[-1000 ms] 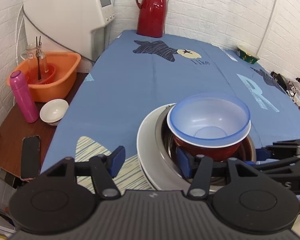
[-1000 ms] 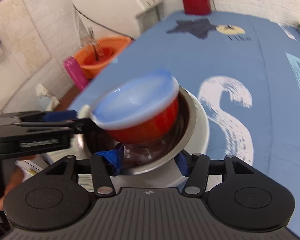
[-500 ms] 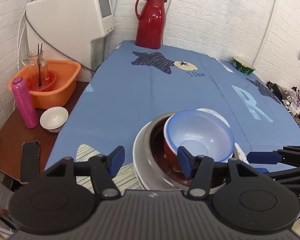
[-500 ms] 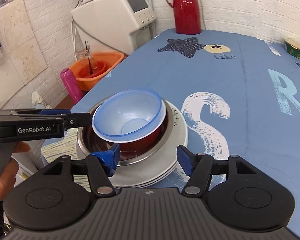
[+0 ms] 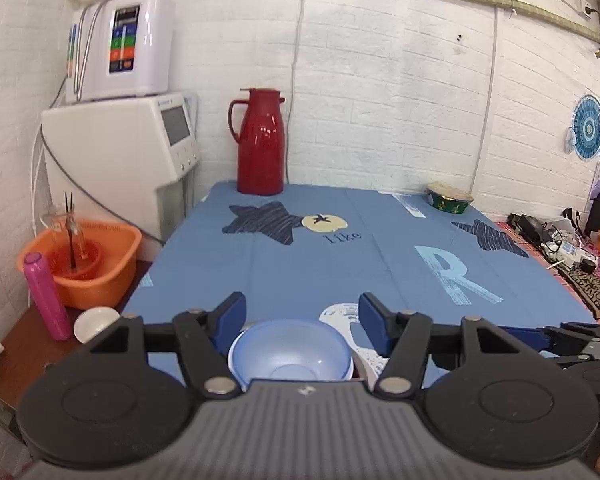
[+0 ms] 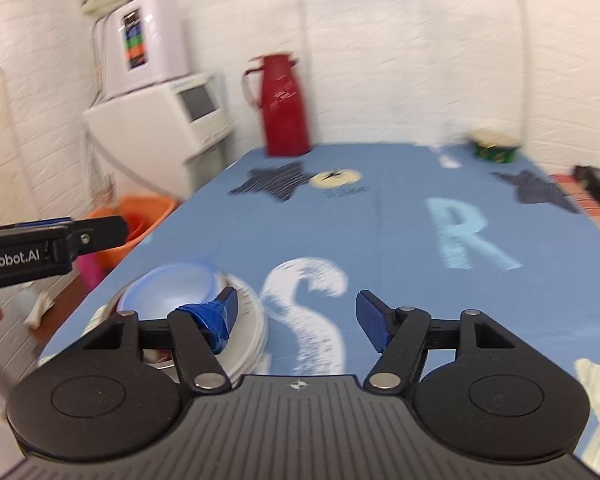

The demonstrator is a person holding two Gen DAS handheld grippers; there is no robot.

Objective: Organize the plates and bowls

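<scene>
Both claws spread wide and empty above the stacked dishes.

The left gripper [image 5: 301,322] has its blue pads apart, hovering over the translucent blue bowl [image 5: 291,355], which sits at the near edge of the blue tablecloth [image 5: 324,264]. The right gripper [image 6: 296,318] is equally spread, holding nothing; in its blurred view the blue bowl [image 6: 168,290] lies to its left, nested on a white plate [image 6: 248,332] (a metal rim shows beneath, unclear what). Farther back stand a red thermos jug [image 5: 260,142], a small green bowl [image 5: 450,198] and a white appliance [image 5: 120,152]. Off the table's left side sit an orange basin [image 5: 80,264], a pink bottle [image 5: 46,296] and a small white bowl [image 5: 96,322].
</scene>
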